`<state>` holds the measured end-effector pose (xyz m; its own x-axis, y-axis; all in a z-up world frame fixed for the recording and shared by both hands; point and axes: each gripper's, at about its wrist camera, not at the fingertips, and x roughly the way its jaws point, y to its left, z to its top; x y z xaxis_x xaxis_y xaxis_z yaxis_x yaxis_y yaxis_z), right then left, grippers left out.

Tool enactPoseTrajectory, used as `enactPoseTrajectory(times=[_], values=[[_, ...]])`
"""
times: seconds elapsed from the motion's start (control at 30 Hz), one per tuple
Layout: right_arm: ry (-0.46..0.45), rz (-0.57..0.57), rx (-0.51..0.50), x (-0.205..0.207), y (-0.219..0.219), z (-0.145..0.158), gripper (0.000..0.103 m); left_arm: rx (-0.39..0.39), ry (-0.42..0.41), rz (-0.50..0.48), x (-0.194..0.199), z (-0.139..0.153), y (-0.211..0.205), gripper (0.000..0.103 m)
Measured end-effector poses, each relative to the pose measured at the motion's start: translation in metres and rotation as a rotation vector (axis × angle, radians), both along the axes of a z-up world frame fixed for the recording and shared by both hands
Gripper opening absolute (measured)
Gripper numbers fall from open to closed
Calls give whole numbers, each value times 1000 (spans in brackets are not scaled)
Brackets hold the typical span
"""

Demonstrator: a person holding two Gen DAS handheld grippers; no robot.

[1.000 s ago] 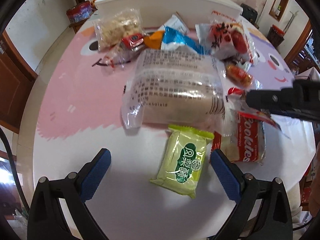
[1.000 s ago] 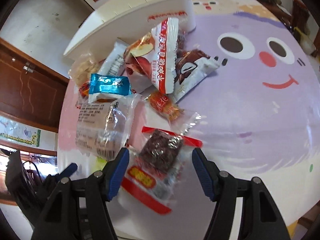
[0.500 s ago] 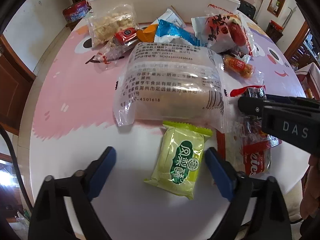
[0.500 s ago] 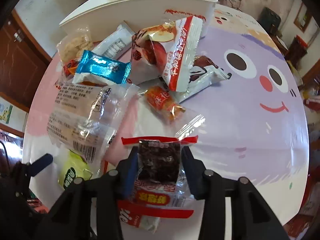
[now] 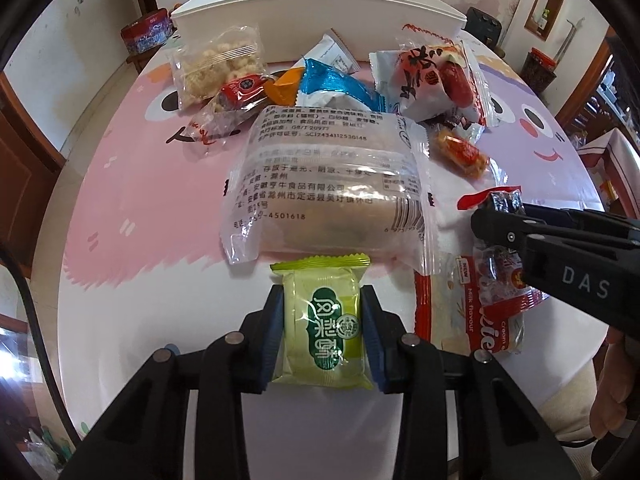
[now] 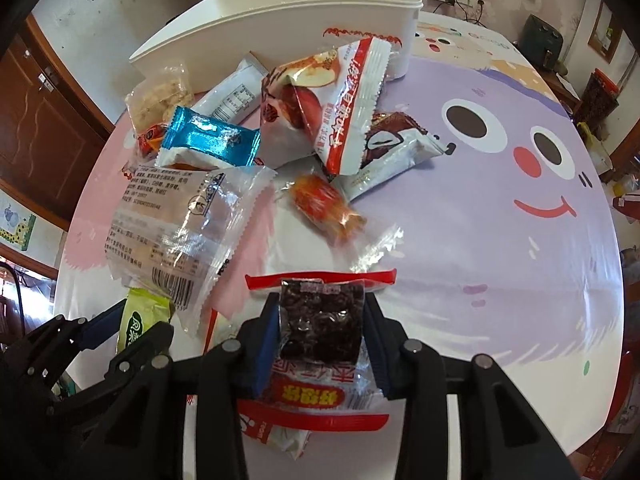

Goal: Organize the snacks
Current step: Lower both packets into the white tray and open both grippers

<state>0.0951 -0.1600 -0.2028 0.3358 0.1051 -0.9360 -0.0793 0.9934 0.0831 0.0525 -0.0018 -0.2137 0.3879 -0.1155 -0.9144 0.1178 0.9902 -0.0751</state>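
Gripping low in each frame, the left gripper (image 5: 322, 334) pinches the green packet (image 5: 322, 330) across its flanks, and the right gripper (image 6: 320, 330) clamps the dark fruit bar (image 6: 320, 326); both look light, crinkly, slippery. Behind waits the white box (image 5: 320, 12).

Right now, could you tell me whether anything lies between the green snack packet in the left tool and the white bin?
Yes: the large clear bread packet lies directly ahead of the green snack packet, with piled snacks beyond it before the white bin.
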Motion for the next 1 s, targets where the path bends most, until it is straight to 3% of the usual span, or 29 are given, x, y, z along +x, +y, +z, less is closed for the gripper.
enactPoseTrajectory(times=[0.17, 0.3, 0.5, 0.63, 0.77, 1.0], values=[[-45, 19, -2, -3, 1, 13, 40, -9, -8, 27, 1, 4, 11, 35], [-66, 21, 10, -4, 2, 26, 40, -1, -40, 21, 1, 23, 13, 35], [-128, 20, 37, 2, -1, 56, 40, 44, -167, -9, 7, 75, 6, 35], [-189, 30, 55, 7, 0, 83, 40, -29, -211, -1, 24, 115, 12, 35], [-270, 49, 61, 19, 3, 117, 40, -16, -313, 4, 42, 159, 16, 35], [-405, 60, 47, 55, 11, 172, 40, -35, -407, 31, 89, 213, 28, 35]])
